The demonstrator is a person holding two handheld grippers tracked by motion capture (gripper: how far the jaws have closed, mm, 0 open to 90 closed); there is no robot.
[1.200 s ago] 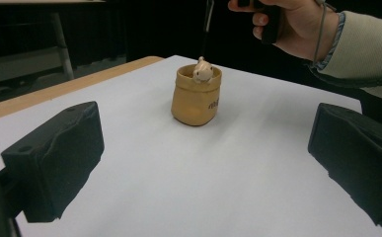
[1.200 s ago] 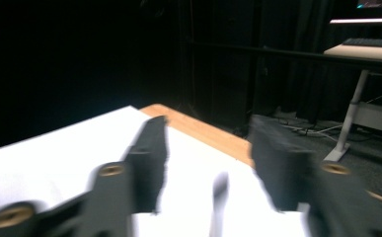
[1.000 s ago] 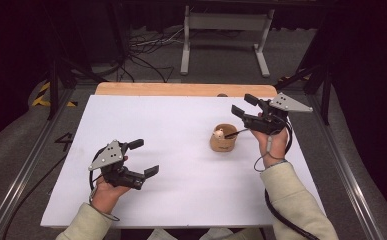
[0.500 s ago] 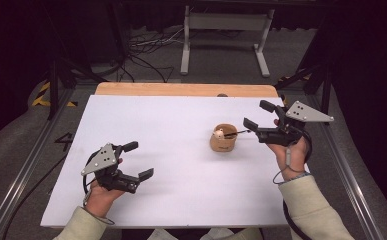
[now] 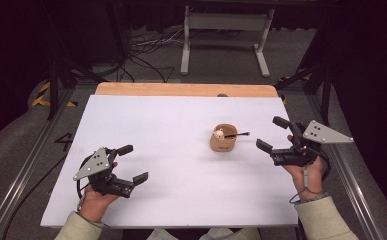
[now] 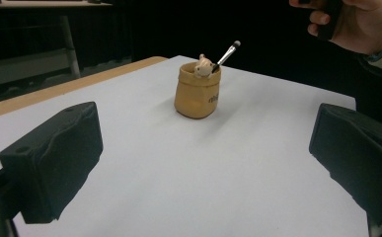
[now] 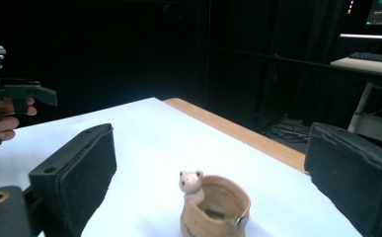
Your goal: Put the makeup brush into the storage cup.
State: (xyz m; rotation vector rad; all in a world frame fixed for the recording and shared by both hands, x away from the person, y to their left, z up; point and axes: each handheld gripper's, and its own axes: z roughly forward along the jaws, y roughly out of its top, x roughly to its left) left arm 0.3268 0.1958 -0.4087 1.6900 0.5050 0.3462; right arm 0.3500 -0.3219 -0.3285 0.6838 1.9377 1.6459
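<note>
— Sitting right of centre in the high view, that tan pot point(image 5: 223, 144) with a little bear point(image 5: 219, 133) and a brush point(image 5: 237, 134) looks light, maybe ceramic, hard to tell.

— Right gripper point(image 5: 272, 135) has just been opening, nothing between its jaws. Left gripper point(image 5: 133, 163) gapes empty too.

— I'd pinch the pot's rim, gently.

The right gripper point(image 5: 272, 133), its jaws just opened wide and empty, hangs just right of the tan pot point(image 5: 223, 142) with its leaning brush point(image 5: 237, 134), while the left gripper point(image 5: 132, 163) gapes well left of it.
</note>
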